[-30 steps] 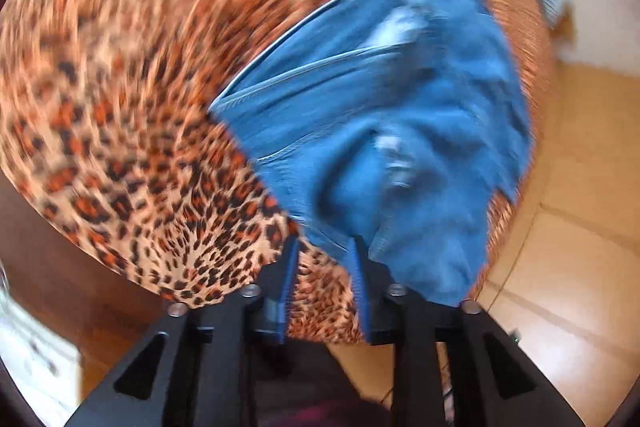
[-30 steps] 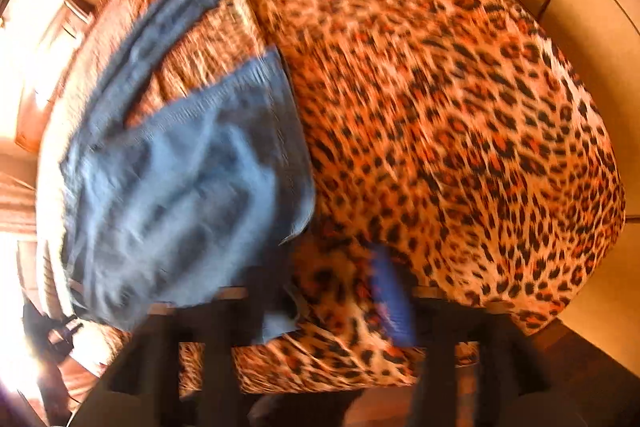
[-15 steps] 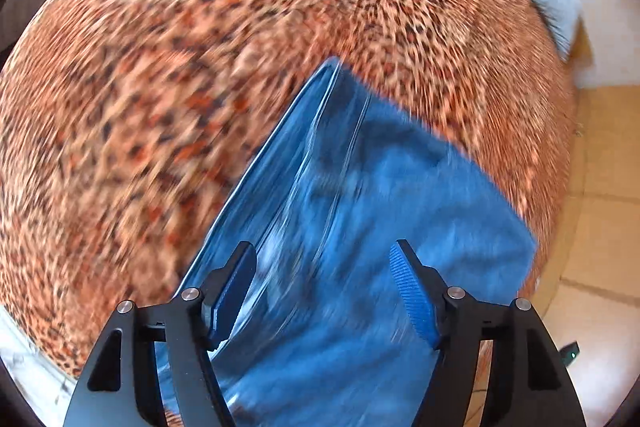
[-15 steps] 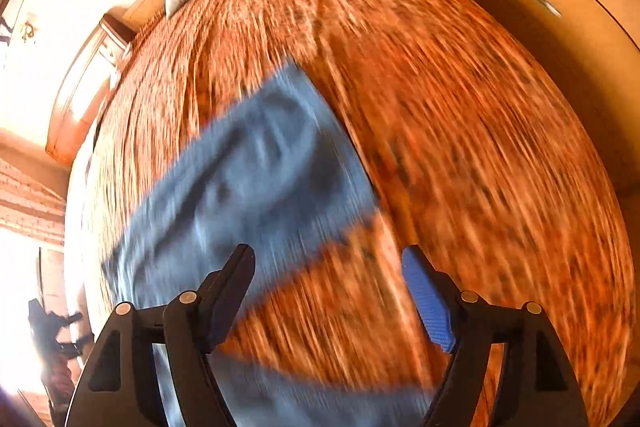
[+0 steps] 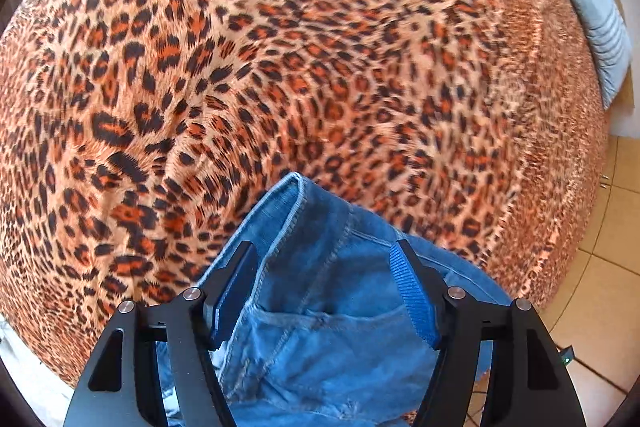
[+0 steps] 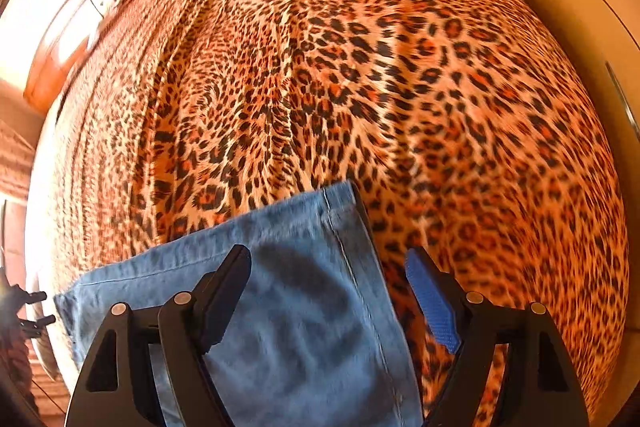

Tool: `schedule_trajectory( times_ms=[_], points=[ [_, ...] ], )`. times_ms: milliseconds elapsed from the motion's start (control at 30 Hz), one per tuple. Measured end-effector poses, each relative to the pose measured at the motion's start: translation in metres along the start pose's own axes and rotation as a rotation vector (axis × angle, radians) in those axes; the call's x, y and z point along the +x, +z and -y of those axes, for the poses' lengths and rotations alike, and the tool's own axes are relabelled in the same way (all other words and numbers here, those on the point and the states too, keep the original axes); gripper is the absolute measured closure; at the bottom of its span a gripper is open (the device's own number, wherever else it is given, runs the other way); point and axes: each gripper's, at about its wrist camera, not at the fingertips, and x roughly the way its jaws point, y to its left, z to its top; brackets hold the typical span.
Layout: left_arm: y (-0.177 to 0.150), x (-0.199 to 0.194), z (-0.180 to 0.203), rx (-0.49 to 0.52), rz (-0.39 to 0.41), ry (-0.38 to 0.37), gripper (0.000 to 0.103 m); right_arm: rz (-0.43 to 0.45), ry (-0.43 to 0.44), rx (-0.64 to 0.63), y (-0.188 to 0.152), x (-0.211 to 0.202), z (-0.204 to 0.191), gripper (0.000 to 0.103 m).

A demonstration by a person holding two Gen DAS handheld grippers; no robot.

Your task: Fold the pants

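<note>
The jeans [image 5: 320,327] are laid flat on the leopard-print bedspread [image 5: 280,67], at its near edge. The left gripper [image 5: 324,291] and the right gripper [image 6: 328,295] are held above the denim, jaws spread apart, nothing clamped

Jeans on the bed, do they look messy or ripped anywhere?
A little. In the left wrist view the jeans lie bunched and creased on the leopard blanket, not flat, and there's a small frayed spot near the bottom. In the right wrist view they lie smooth.
</note>
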Motion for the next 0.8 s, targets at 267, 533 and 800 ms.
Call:
schedule_trajectory(
  times_ms=[267,533,800],
  points=[
    [0.006,0.033,0.025,0.063,0.042,0.088,0.062,-0.026,-0.082,-0.183,0.001,0.026,-0.034,0.028],
    [-0.049,0.018,0.087,0.436,0.258,0.257,0.09,0.045,-0.031,-0.179,-0.016,-0.002,-0.037,0.091],
    [-0.124,-0.046,0.083,0.551,0.504,0.213,0.09,0.179,0.056,-0.103,-0.05,-0.071,-0.03,0.091]
  ],
)
